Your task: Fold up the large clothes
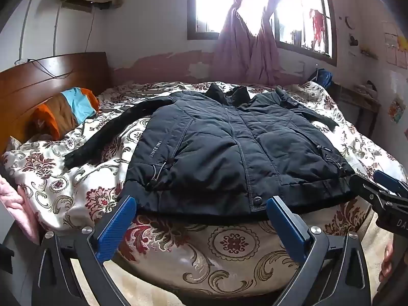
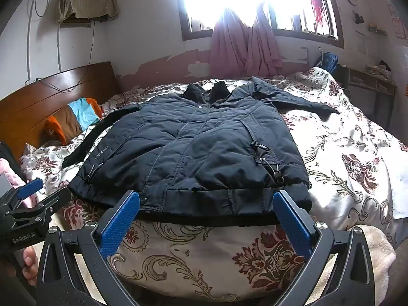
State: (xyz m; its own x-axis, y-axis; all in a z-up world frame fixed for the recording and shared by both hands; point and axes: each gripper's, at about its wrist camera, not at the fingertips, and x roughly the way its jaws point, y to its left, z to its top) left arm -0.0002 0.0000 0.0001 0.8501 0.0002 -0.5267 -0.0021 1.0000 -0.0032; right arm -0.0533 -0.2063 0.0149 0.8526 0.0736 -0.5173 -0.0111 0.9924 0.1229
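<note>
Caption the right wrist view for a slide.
Open right gripper at the hem of a dark jacket laid flat on a bed.

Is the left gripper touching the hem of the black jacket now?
Cannot tell. In the left wrist view the open left gripper has its fingertips at the edge of the black jacket hem, but neither contact nor a gap shows plainly.

Window is blown out; jacket's small lettering blurs.

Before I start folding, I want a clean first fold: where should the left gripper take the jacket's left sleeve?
Likely at the cuff of the sleeve, coming from the headboard side: it lies flat, stretched away from the jacket, its end free on the bedspread.
</note>
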